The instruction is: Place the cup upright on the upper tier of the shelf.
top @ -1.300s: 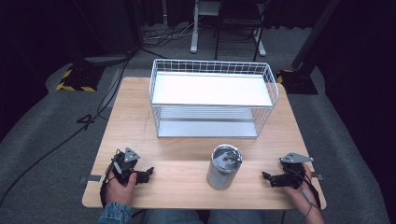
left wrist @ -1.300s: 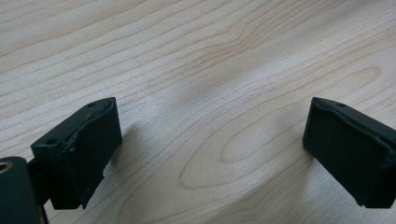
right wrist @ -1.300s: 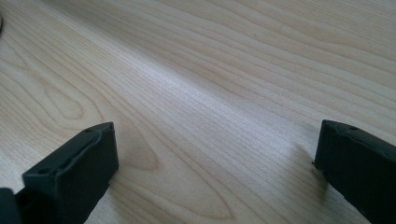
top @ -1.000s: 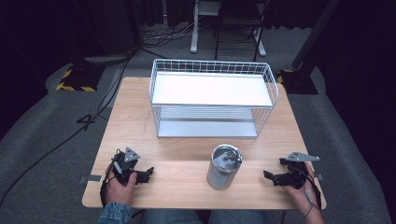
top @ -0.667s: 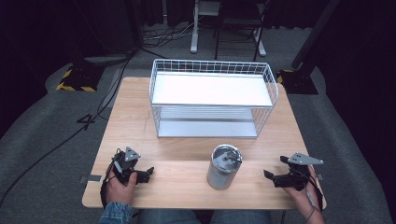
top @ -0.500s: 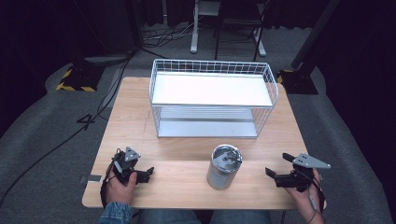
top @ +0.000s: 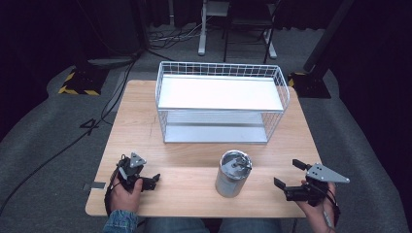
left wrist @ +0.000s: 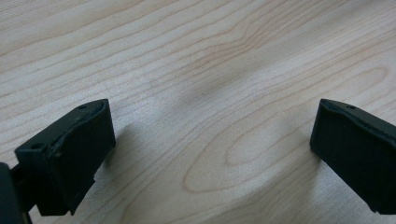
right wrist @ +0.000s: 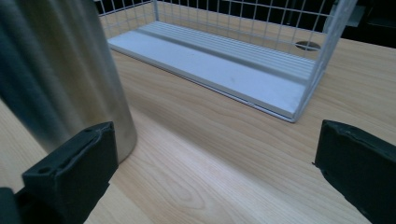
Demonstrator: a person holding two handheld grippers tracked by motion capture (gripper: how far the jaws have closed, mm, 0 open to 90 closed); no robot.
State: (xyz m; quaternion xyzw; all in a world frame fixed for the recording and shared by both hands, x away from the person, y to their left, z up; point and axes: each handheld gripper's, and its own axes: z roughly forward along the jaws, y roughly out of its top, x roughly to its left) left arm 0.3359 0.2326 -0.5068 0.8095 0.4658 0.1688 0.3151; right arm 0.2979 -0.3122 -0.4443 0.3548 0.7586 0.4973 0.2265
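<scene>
While both hands rest at the near edge of the wooden table [top: 145, 121], the left gripper [top: 145, 182] lies low over bare wood at the near left, jaws spread wide apart with nothing between them. The right gripper [top: 289, 177] sits at the near right, jaws likewise parted and empty, pointing toward the steel canister [top: 233, 173]. The canister stands upright near the front centre, between the grippers and apart from both, just in front of the white wire basket [top: 221, 104].
</scene>
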